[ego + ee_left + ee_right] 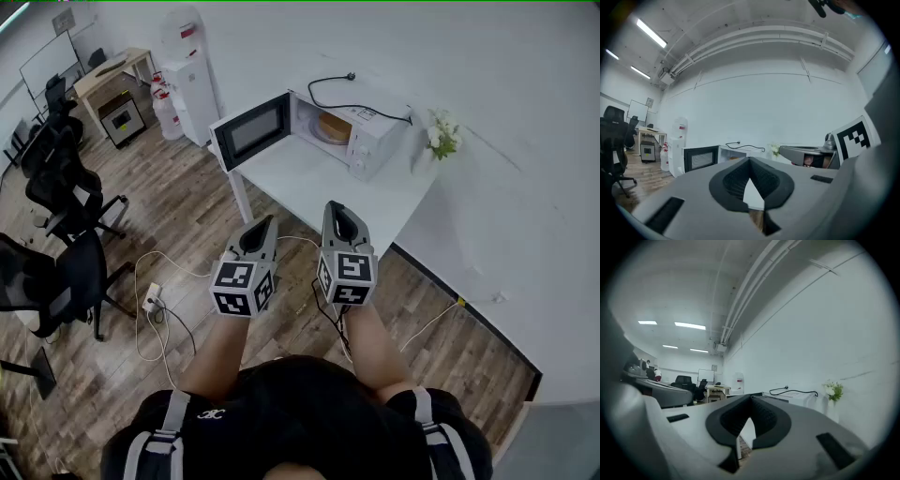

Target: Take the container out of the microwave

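Container (330,126) sits in microwave (375,142), well beyond closed, empty left gripper (266,223) and right gripper (337,206).

Ahead of the jaws: white microwave (361,131), dark door glass, tan container (331,126) inside, black cord (337,106) on top. White table (309,187). Flowers (441,134) white, green leaves. Left gripper (262,223) and right gripper (336,208) grey, black-and-white square markers. Floor (187,216) brown wood planks.

Open-plan office. Black swivel office chairs (70,202) clustered at left on wood-plank floor (187,211). Whiteboard (47,61) at far end, wooden desk (111,67) near it. Water dispenser (192,80) against white wall. Microwave (375,141) on white table (300,186), break-corner style. Strip lights (650,33) and exposed pipes (754,37) on ceiling.
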Motion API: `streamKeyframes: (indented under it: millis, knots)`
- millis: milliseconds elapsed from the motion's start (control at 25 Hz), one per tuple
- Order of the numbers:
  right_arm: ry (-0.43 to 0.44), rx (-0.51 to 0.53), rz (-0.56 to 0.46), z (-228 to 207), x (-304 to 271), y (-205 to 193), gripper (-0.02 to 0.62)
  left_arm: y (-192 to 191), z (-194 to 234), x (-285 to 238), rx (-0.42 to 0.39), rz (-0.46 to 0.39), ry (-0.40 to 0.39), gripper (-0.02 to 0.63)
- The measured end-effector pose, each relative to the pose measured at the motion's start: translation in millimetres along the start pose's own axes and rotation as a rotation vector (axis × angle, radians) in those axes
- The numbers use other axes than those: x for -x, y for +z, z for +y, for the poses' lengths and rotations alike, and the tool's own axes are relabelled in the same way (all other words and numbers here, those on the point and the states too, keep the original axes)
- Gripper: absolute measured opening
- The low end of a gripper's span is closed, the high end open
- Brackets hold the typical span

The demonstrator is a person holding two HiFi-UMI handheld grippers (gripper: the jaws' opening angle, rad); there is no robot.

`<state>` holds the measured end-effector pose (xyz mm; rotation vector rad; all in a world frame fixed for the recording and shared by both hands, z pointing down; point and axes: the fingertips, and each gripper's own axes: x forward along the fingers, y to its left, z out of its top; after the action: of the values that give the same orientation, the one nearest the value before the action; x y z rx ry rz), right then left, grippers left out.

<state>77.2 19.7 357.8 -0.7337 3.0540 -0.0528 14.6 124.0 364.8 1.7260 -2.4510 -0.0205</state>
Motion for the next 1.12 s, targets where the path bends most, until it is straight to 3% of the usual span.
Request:
streamKeyframes:
  millis: [280, 640, 1120]
  knots:
    - [0.003, -0.004, 0.005, 25, -1, -7, 0.005, -1, 17, 11, 0.0, -0.007, -0.018, 0.008]
    - [-0.056, -0.023, 0.02, 33, 6, -29, 0.005, -25, 29, 12, 0.004, 0.032, -0.077, 0.008]
    - [-0.08, -0.021, 0.026, 10, -69, -43, 0.005, -24, 64, -58, -0.01, 0.025, -0.109, 0.008]
